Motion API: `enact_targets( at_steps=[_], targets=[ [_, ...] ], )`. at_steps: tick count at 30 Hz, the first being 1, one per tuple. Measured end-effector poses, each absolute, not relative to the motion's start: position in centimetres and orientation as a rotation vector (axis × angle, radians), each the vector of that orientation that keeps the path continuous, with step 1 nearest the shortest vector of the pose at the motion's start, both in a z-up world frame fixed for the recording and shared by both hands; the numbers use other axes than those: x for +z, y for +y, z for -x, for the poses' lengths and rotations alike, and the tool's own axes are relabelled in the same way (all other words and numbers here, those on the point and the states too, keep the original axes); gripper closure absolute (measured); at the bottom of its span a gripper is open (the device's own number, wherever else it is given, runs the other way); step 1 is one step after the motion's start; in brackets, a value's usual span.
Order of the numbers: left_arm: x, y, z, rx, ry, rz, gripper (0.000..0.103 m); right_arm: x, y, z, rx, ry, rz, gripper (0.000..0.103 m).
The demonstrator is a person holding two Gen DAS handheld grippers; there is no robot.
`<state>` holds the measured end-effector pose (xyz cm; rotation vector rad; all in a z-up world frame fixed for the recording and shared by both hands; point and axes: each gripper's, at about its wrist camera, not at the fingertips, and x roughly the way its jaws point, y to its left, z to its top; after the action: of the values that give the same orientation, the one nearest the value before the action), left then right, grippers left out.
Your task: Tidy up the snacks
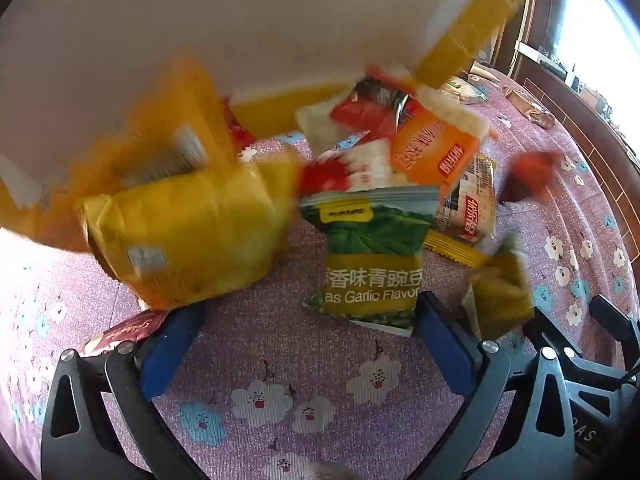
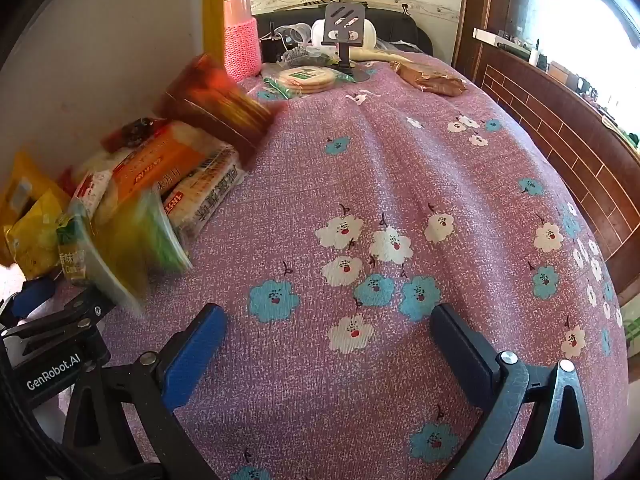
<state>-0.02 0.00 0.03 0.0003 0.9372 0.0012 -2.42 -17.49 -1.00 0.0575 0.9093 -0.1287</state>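
A heap of snack packets lies against the wall on the pink flowered cloth. In the left wrist view a green garlic-pea packet sits just ahead of my left gripper, which is open and holds nothing. A big yellow packet lies to its left, and an orange cracker pack is behind it. Several packets are motion-blurred. My right gripper stands open over bare cloth, right of the heap. There I see the orange cracker pack, a blurred green packet and a blurred brown-red box.
At the far end stand a pink bottle in a knitted sleeve, a black phone stand, a pack of round crackers and a brown bag. A white wall bounds the left; a brick-patterned wooden panel bounds the right.
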Motion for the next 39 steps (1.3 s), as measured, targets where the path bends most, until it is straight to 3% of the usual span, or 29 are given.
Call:
enact_targets(
  at_steps=[39],
  targets=[
    [-0.11, -0.21, -0.02, 0.029, 0.94, 0.012, 0.0, -1.18, -17.59, 2.28, -0.129, 0.908, -0.057, 0.0]
  ],
)
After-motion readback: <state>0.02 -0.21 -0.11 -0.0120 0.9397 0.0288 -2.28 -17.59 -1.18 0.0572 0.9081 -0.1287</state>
